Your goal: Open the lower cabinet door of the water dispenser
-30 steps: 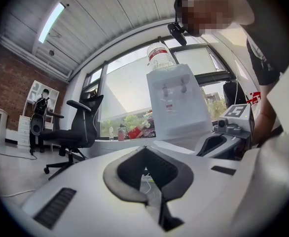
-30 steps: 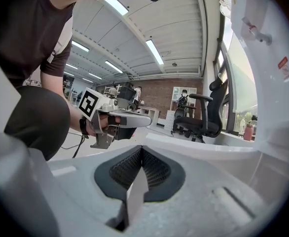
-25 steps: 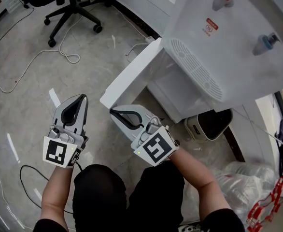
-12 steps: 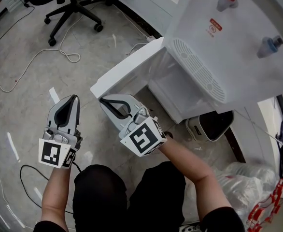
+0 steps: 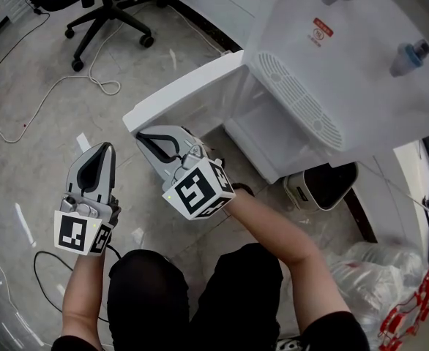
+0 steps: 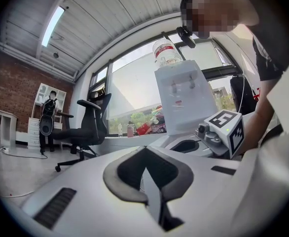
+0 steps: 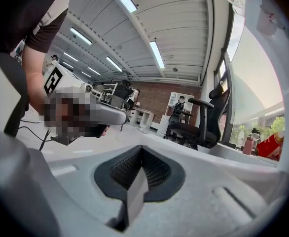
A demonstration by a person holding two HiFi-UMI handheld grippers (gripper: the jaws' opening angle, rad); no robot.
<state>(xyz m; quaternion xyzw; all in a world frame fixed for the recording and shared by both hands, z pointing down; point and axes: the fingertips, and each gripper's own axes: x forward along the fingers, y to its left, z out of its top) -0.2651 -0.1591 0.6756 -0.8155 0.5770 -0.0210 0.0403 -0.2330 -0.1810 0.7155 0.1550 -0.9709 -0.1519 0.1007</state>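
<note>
The white water dispenser stands at the upper right, with a red and a blue tap on its front. Its lower cabinet door is swung wide out to the left, and the white compartment behind it shows. My right gripper is shut with nothing between its jaws. Its tip lies right at the inner side of the door's free end. My left gripper hangs over the floor to the left, shut and empty, apart from the door. The dispenser also shows in the left gripper view.
A black office chair stands at the far left on the grey floor, with white cables trailing near it. A dark bin sits right of the dispenser's base, and plastic bags lie at the lower right. My knees fill the bottom.
The door has swung further open to the left, and my right gripper has moved left with its free end. The left gripper has hardly moved.
</note>
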